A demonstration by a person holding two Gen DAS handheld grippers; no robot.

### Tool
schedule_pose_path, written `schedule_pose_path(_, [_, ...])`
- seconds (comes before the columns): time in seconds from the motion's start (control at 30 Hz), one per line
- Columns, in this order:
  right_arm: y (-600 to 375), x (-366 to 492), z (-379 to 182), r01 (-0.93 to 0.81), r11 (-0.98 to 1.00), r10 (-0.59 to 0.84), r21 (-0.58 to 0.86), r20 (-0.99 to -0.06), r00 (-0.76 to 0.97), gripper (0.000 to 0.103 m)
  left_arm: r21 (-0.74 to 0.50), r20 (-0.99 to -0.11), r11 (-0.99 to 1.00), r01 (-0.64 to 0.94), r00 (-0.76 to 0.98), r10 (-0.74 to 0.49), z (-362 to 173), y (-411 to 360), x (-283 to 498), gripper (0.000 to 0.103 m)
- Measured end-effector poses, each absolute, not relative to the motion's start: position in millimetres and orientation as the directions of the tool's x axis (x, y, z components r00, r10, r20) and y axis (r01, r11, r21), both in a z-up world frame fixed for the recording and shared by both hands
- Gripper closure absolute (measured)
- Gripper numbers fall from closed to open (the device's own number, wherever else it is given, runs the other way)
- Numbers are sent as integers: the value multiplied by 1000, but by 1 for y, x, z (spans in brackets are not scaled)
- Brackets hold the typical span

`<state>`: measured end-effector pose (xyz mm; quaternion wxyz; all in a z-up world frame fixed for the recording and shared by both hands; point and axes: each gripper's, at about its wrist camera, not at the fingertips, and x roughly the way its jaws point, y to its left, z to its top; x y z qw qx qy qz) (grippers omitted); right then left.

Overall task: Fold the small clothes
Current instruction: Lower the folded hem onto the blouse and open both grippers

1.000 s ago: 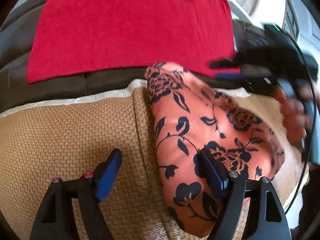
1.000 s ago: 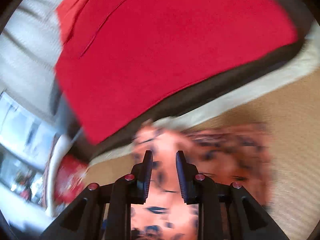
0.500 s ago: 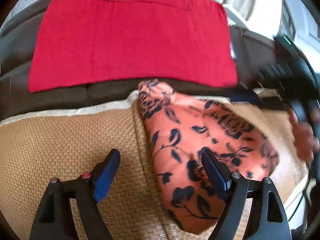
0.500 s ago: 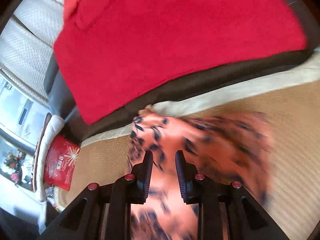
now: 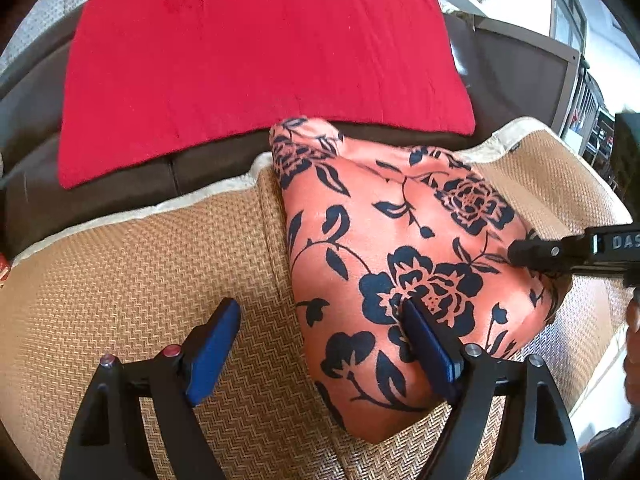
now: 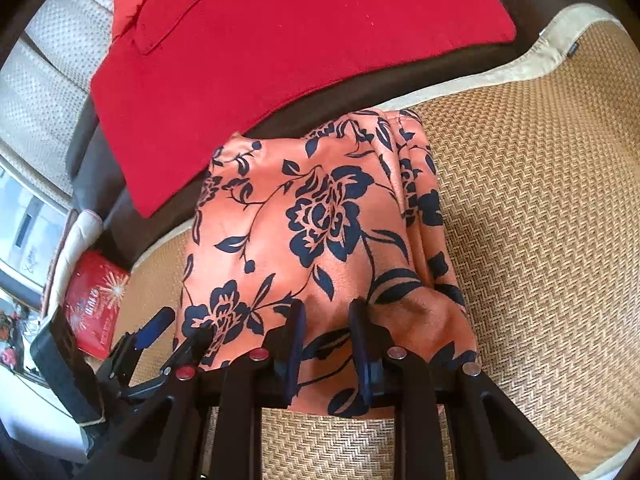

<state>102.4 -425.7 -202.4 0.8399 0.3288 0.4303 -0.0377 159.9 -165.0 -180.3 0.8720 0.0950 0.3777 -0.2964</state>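
Observation:
An orange garment with dark blue flowers [image 5: 380, 248] lies folded on the woven tan mat [image 5: 140, 280]. My left gripper [image 5: 320, 340] stands open at the garment's near left edge: its right pad rests on the cloth and its left pad is over bare mat. In the right wrist view the left gripper [image 6: 180, 328] sits at the garment's [image 6: 312, 216] lower left corner. My right gripper [image 6: 326, 336] is narrowly shut on a raised pinch of the garment's near edge. From the left wrist view the right gripper [image 5: 536, 254] reaches in at the cloth's right side.
A red cloth [image 5: 248, 64] is spread over the dark brown cushion [image 5: 100, 192] behind the mat. A red packet [image 6: 96, 316] lies off the mat's left side. A hand [image 5: 632, 340] shows at the right edge. The mat's cream border [image 6: 500, 68] runs along the back.
The right gripper swung from the garment's far end down to its right edge, bringing cloth with it. The garment now lies wider and flatter. The left gripper stayed put.

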Motion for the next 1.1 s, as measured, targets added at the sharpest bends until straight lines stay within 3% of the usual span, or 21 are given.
schedule_pose_path(0.3, [-445,87,-211,334,693,301,639,-677,672,77,-44,-643,833,551,623,-446,-159,-154,160,19])
schedule_pose_path(1.1, [-439,97,-215,311,726,303,613,-691,656,76,-38,-619,863,504,666,-416,-154,-156,172,19])
